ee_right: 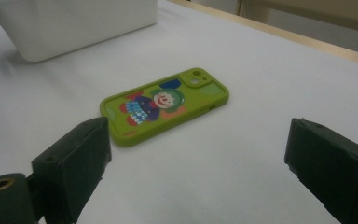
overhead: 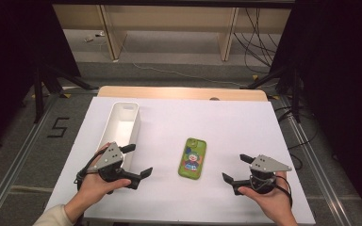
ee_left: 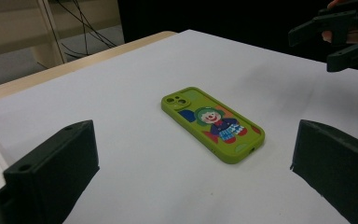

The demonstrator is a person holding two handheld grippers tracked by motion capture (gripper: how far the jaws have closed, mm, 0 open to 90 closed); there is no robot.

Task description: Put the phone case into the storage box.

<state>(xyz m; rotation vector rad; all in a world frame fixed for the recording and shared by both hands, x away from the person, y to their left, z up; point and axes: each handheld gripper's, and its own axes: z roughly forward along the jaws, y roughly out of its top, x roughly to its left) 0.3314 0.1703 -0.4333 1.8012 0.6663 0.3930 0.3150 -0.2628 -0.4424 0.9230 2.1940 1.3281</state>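
A green phone case with a clown picture (overhead: 193, 158) lies flat in the middle of the white table sheet, camera cutout at its far end. My left gripper (overhead: 137, 161) rests to its left, open and empty, aimed at the case (ee_left: 213, 122). To the right of the case my right gripper (overhead: 236, 168) also stands open and empty, facing the case (ee_right: 165, 105). In the left gripper view the right gripper (ee_left: 342, 44) shows at the top right, beyond the case. Both sets of jaws stand wide apart, short of the case.
A long white empty bin (overhead: 121, 127) stands at the left of the sheet, just behind my left gripper; its wall (ee_right: 74, 25) appears beyond the case. The table's wooden far edge (overhead: 179, 92) lies behind. Shelving and cables fill the floor beyond.
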